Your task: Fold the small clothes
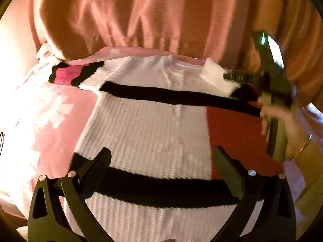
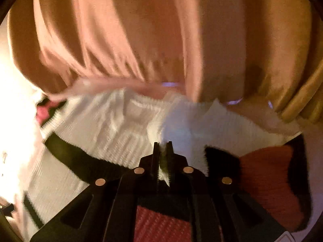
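Knit sweater (image 1: 145, 129), white with 2 black stripes and red panel, lies flat on pink floral cloth (image 1: 50, 121) before you. Your left gripper (image 1: 161, 173) hovers over sweater's lower stripe, fingers spread wide, empty. Your right gripper (image 2: 163, 147) at sweater's far red-cuffed sleeve, fingers nearly closed, pinching white knit.

White striped sweater (image 1: 145, 133) lies on pink floral bedspread (image 1: 50, 121).
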`<state>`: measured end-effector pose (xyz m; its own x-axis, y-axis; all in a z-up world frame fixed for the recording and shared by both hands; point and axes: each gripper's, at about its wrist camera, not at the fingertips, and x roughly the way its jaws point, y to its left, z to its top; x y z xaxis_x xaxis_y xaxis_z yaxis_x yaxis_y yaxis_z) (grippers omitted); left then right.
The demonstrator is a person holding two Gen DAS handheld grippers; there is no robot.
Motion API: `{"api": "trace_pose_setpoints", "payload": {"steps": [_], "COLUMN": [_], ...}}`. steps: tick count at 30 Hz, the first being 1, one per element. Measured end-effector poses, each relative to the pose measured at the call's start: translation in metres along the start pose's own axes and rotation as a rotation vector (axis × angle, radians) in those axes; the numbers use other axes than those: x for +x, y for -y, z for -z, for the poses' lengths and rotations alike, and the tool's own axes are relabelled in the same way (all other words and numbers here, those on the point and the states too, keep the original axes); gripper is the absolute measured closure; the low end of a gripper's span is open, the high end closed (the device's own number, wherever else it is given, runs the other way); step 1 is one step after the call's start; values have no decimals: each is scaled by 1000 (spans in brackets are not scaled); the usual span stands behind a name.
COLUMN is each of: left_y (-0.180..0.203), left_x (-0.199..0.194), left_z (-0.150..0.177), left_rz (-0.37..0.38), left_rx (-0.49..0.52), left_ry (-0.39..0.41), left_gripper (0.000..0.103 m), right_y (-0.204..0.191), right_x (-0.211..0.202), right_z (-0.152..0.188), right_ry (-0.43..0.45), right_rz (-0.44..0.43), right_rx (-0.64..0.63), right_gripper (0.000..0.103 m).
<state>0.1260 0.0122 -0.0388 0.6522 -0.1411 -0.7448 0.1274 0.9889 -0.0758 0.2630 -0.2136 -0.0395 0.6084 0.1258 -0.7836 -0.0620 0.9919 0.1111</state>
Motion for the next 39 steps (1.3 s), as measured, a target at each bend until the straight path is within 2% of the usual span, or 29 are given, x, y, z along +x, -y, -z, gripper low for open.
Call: {"api": "trace_pose_setpoints", "payload": {"steps": [4, 5, 7, 10, 12, 13, 14, 17, 19, 21, 23, 25, 27, 29, 30, 33, 34, 37, 39], "left_y": [-22, -26, -31, -36, -39, -40, -40, -44, -49, -54, -60, -71, -93, -118, -135, -185, -203, -246, -273], "left_x": [7, 8, 9, 10, 10, 10, 10, 10, 12, 15, 18, 17, 17, 22, 26, 47, 56, 84, 105], "left_z": [-4, -5, -6, -6, -6, -5, -5, -5, -6, -7, -9, -14, -26, -40, -51, -81, -92, -118, -131], "left_rz": [-7, -6, -7, -4, 3, 4, 3, -7, -10, -7, 12, 37, 56, 65, 51, -24, -80, -186, -232], "left_rx": [-37, -43, -49, -70, -83, -85, -83, -71, -79, -98, -125, -161, -223, -289, -326, -392, -419, -446, -475], "left_ry": [-8, -4, 1, 0, -5, -5, -4, 2, 2, -4, -14, -12, -2, 6, 18, 32, 30, 33, 16], "left_gripper": [5, 5, 5, 5, 5, 5, 5, 5, 5, 5, 5, 5, 5, 5, 5, 5, 5, 5, 5], "right_y": [-9, -12, -14, -19, -27, -32, -36, -47, -58, -69, -75, -74, -67, -58, -55, -42, -38, -26, -21], "right_x": [-7, -9, -12, -4, 11, 17, 20, 3, -2, 21, 40, 37, 12, -25, -37, -75, -83, -107, -118], "right_z": [8, 9, 6, -4, -11, -13, -17, -25, -28, -23, -12, -4, 0, 6, 10, 27, 33, 56, 70], "right_ry": [12, 20, 32, 24, 6, -6, -15, 72, 97, -1, -69, -68, -15, 59, 81, 105, 105, 112, 113], "right_rz": [21, 31, 41, 13, 2, 1, 2, -15, -70, -114, -110, -115, -115, -64, -39, 50, 70, 117, 145], "right_rx": [-11, -16, -23, -1, 4, -1, 2, 21, 14, -6, -27, -13, 9, 25, 26, 22, 27, 46, 54], "right_gripper": [69, 60, 53, 53, 58, 84, 100, 100, 101, 100, 98, 97, 87, 55, 49, 47, 45, 42, 41]}}
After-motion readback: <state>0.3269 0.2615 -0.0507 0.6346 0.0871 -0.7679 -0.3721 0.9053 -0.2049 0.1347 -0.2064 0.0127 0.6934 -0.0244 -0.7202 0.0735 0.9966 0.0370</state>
